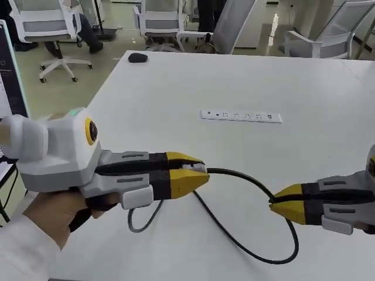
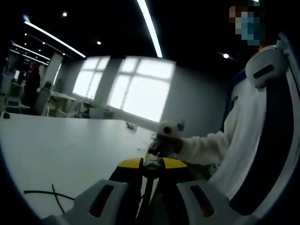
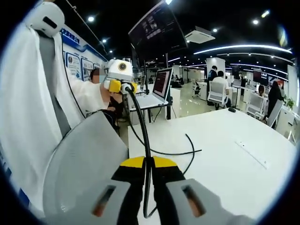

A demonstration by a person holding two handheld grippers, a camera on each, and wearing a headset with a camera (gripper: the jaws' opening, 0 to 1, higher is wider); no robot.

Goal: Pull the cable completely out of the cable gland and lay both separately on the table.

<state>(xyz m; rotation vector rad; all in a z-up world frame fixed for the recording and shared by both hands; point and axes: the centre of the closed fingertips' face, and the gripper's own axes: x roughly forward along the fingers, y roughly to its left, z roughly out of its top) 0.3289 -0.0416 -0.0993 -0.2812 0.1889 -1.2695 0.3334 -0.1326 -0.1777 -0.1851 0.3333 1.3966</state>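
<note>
A white table (image 1: 246, 76) covers most of the head view. At lower left, a hand (image 1: 53, 213) holds the left gripper (image 1: 199, 174) just above the table. Its yellow-tipped jaws are closed on a small grey piece that looks like the gland (image 2: 152, 165). At the lower right edge, the right gripper (image 1: 274, 205) has its jaws clamped on the black cable (image 1: 231, 171). The cable comes out of the left gripper's tips and arcs right to the right gripper. From there it loops down across the bottom centre and back under the left gripper. A white power strip (image 1: 240, 116) lies at centre. A dark mouse (image 1: 137, 57) sits at upper left.
</note>
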